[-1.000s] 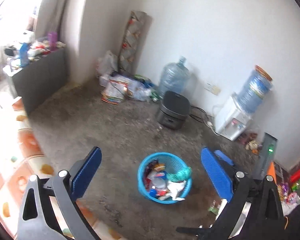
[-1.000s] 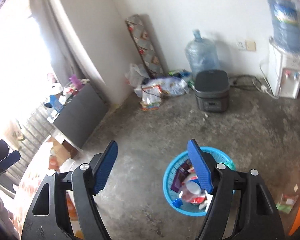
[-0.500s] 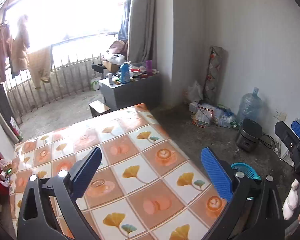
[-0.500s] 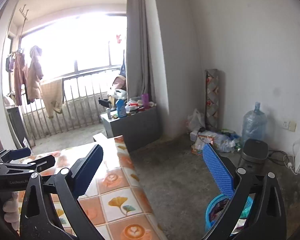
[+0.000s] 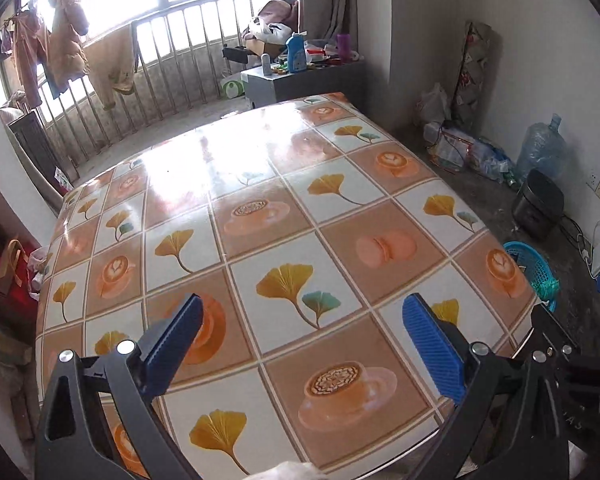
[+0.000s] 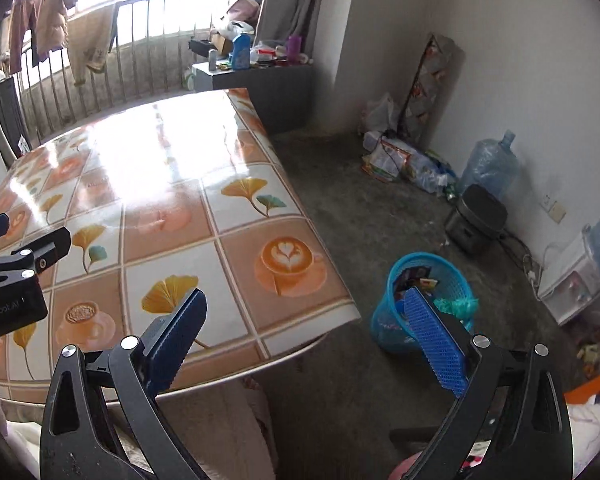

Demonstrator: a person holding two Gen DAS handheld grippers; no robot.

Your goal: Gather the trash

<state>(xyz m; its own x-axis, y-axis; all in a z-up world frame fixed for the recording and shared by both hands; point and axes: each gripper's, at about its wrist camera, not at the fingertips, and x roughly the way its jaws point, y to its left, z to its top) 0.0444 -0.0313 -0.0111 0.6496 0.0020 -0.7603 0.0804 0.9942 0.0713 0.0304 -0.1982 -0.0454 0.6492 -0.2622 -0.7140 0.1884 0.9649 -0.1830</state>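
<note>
trash [image 6: 418,280]: mixed wrappers and a green tuft, heaped in a blue mesh basket [image 6: 384,320] on the floor, lower right of the frame beside the patterned table [image 6: 236,216]. left gripper [image 5: 300,344] and right gripper [image 6: 304,332] both spread wide, empty.

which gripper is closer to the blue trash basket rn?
Right. The right gripper hangs by the table corner beside the blue trash basket; the left gripper is over the table, farther away.
</note>
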